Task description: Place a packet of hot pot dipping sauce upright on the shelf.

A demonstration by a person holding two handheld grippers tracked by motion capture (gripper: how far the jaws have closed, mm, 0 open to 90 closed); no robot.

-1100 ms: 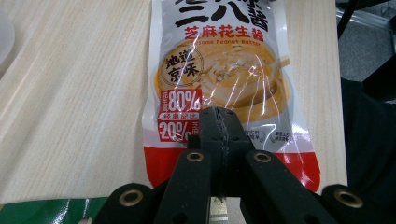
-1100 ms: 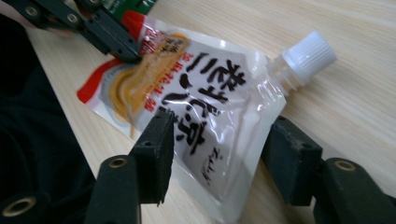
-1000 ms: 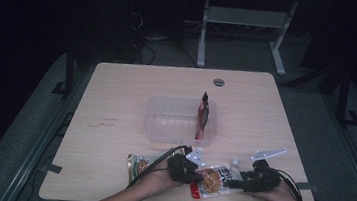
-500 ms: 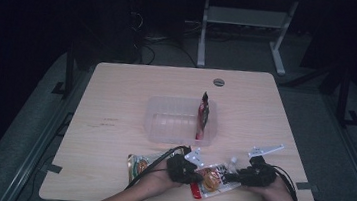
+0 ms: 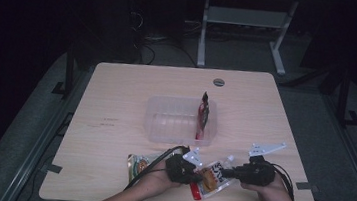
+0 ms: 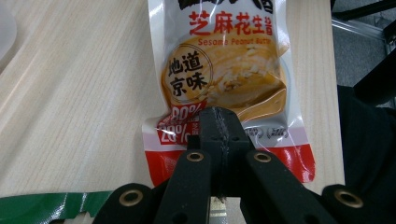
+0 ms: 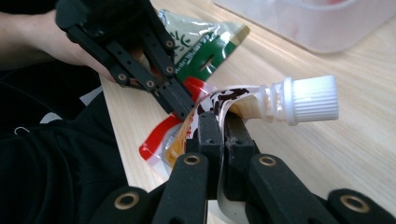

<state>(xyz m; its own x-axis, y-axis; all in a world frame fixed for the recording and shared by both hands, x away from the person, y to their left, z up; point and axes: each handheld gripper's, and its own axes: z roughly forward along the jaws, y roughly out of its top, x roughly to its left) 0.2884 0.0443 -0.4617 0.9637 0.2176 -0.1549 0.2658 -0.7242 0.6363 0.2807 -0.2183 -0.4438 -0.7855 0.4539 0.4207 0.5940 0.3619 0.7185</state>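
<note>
A white spouted pouch of sesame peanut butter point(image 5: 211, 176) lies near the table's front edge, between both grippers. My left gripper point(image 5: 198, 174) is shut on its red bottom edge point(image 6: 177, 135), as the left gripper view point(image 6: 218, 125) shows. My right gripper point(image 5: 228, 173) has just been closing and now pinches the pouch's top just below the white screw cap point(image 7: 310, 98), jaws together on the film point(image 7: 223, 125). The left gripper point(image 7: 183, 108) shows in the right gripper view too, clamped on the far end.
A clear plastic tub point(image 5: 164, 121) stands mid-table with a red packet point(image 5: 203, 114) upright at its right side. A green snack packet point(image 5: 138, 164) lies under the left hand, beside the pouch point(image 7: 205, 46). The table's front edge is just behind both hands.
The right gripper has shifted slightly left onto the pouch's spout end, and its jaws have closed there. The left gripper has stayed put on the pouch.
</note>
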